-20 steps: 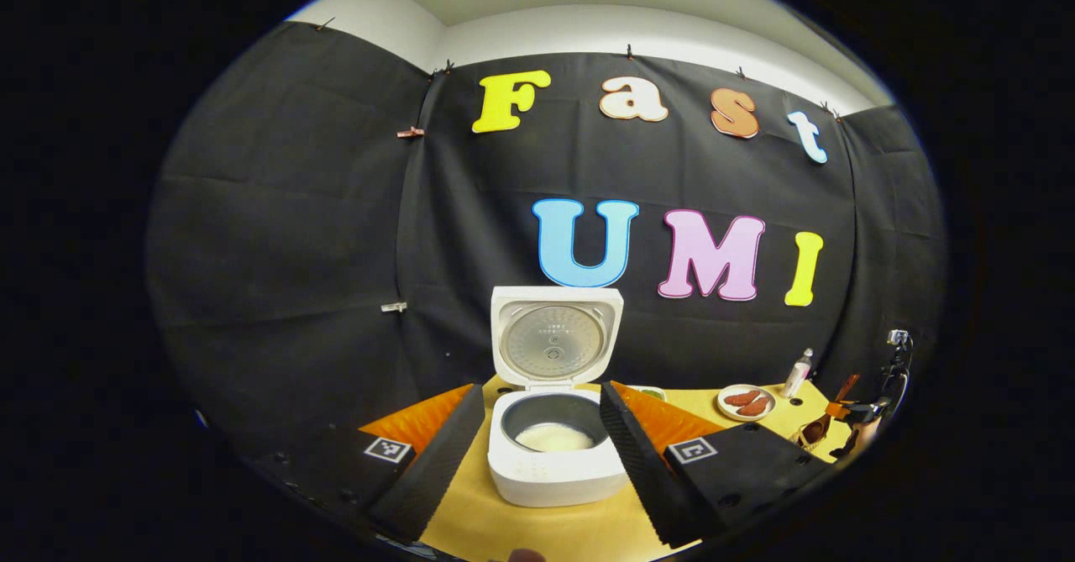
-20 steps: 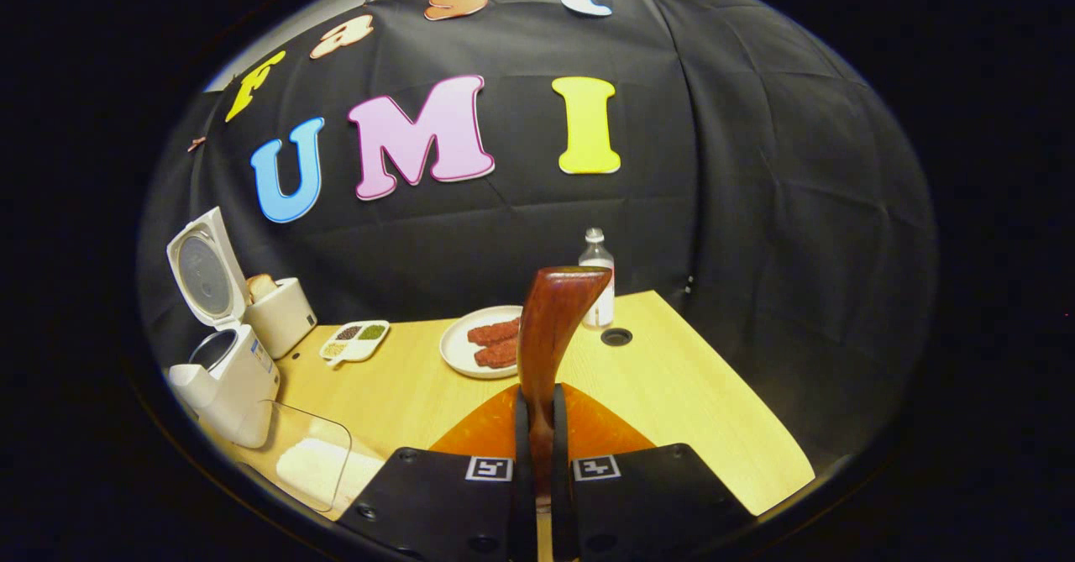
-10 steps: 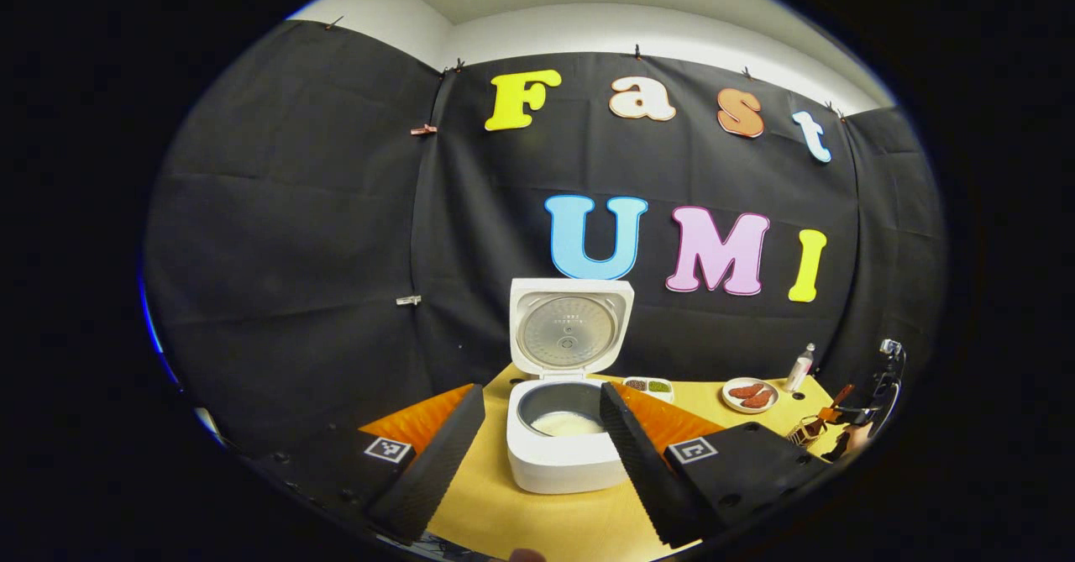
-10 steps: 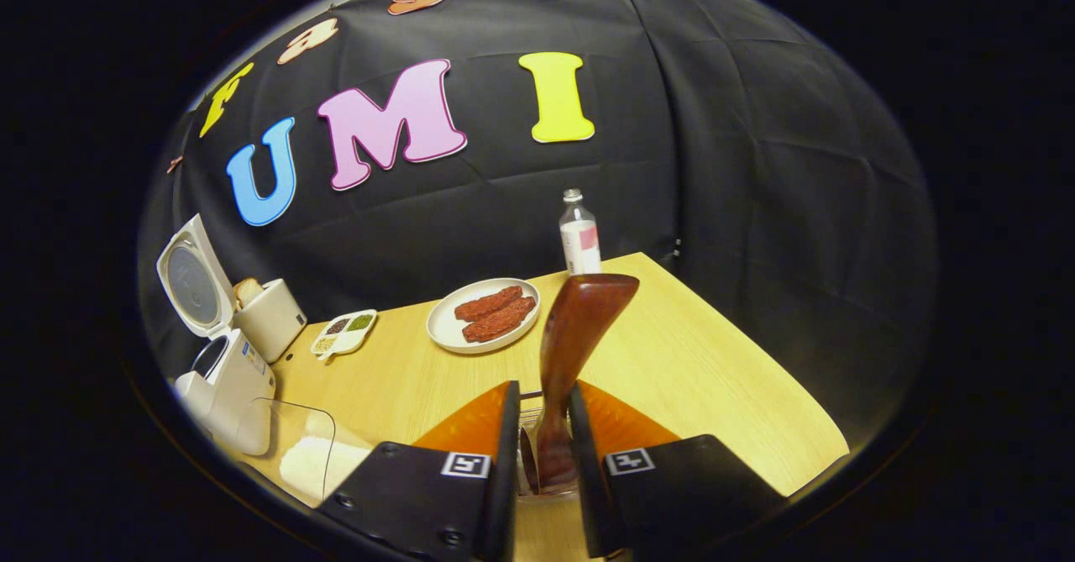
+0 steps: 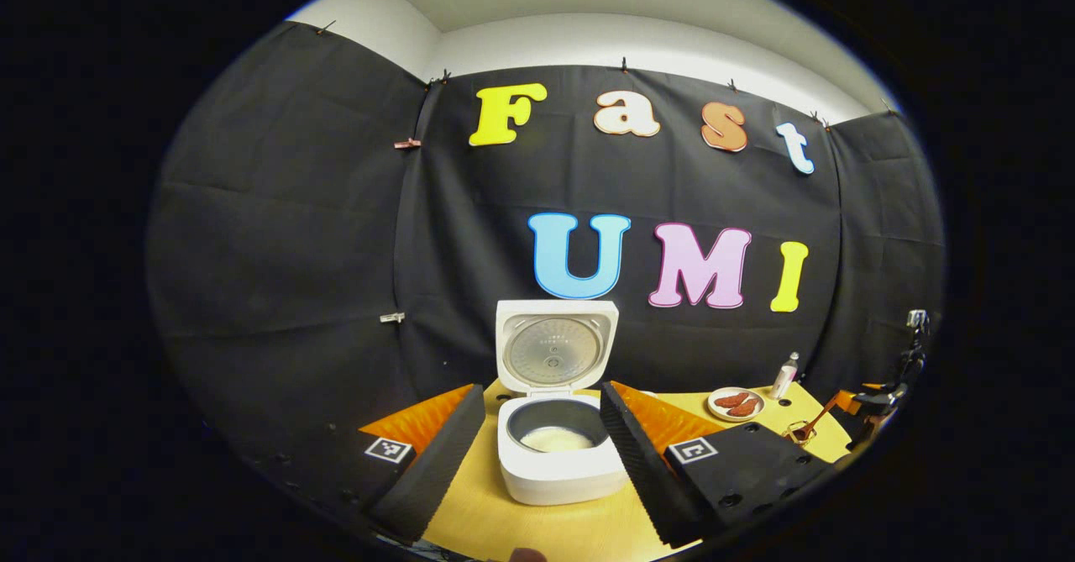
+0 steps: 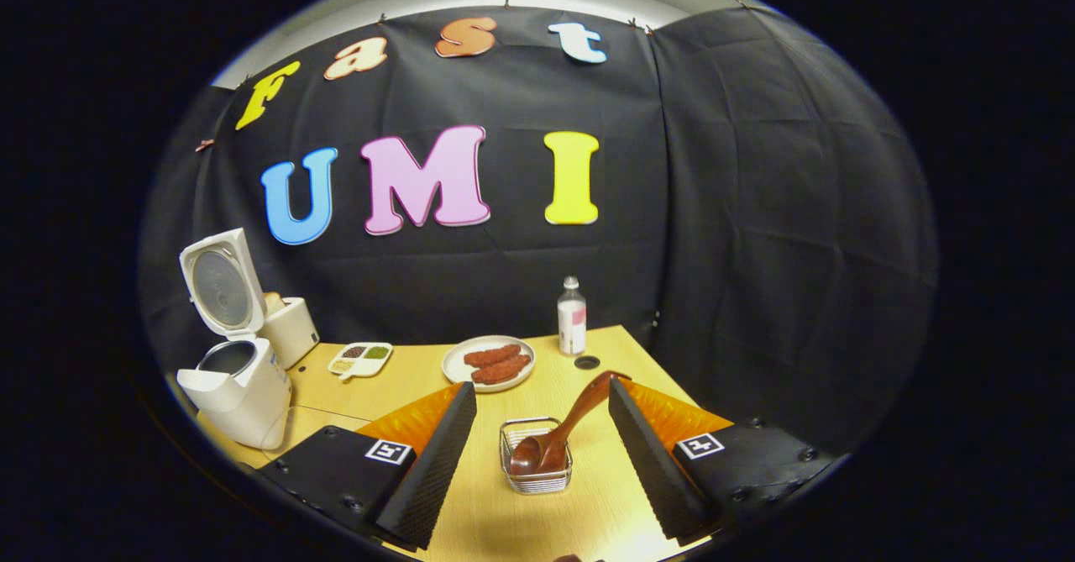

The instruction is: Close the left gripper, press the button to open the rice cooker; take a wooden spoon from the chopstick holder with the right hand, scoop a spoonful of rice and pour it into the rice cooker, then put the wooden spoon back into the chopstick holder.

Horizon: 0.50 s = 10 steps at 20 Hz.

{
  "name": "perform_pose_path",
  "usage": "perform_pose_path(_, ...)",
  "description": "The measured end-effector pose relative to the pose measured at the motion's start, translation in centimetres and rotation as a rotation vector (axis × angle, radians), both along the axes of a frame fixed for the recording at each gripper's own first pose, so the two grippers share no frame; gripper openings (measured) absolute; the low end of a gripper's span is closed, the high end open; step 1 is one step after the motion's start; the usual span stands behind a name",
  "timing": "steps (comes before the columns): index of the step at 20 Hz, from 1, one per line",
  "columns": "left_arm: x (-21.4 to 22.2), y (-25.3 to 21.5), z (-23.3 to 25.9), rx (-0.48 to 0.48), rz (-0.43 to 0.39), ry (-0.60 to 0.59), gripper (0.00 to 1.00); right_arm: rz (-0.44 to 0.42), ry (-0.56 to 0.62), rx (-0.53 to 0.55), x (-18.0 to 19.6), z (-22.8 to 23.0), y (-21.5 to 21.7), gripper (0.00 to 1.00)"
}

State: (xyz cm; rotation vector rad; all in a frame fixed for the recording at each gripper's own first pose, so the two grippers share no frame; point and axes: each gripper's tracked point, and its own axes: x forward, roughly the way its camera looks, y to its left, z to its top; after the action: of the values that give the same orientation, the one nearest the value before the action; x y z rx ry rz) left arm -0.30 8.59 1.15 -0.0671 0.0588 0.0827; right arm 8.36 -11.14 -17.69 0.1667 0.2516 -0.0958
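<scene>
The white rice cooker (image 5: 558, 478) stands with its lid (image 5: 556, 345) up, and white rice (image 5: 554, 439) lies in the pot. My left gripper (image 5: 542, 390) is open, one finger on each side of the cooker and short of it. My right gripper (image 6: 542, 387) is open too. Between its fingers, a little ahead, sits the wire chopstick holder (image 6: 536, 465). The wooden spoon (image 6: 564, 428) rests in it, bowl down and handle leaning up to the right, free of both fingers. In the left gripper view the spoon (image 5: 813, 422) and right gripper (image 5: 873, 398) appear far right.
On the wooden table (image 6: 403, 390) behind the holder are a plate of red pieces (image 6: 489, 362), a bottle (image 6: 572, 317) and a small divided dish (image 6: 359, 359). The open rice cooker (image 6: 239, 386) stands at the left, with a white toaster (image 6: 290, 331) behind it.
My right gripper opened, let go of the wooden spoon in the chopstick holder and pulled back. The left gripper only shifted slightly and stays open.
</scene>
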Motion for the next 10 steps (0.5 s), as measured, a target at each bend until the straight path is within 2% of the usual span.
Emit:
perform_pose_path(5, 3.1, 0.4, 4.2, -0.003, -0.058, -0.093, 0.95, 0.062, -0.184, -0.077, -3.3, 12.2, 3.3, 0.98)
perform_pose_path(8, 6.0, 0.4, 7.4, -0.015, -0.096, -0.172, 0.95, 0.083, -0.222, -0.076, -5.4, 16.3, 5.6, 0.99)
perform_pose_path(10, 8.1, 1.1, 9.5, -0.009, -0.092, -0.230, 0.95, 0.078, -0.253, -0.082, -7.0, 18.5, 6.4, 0.99)
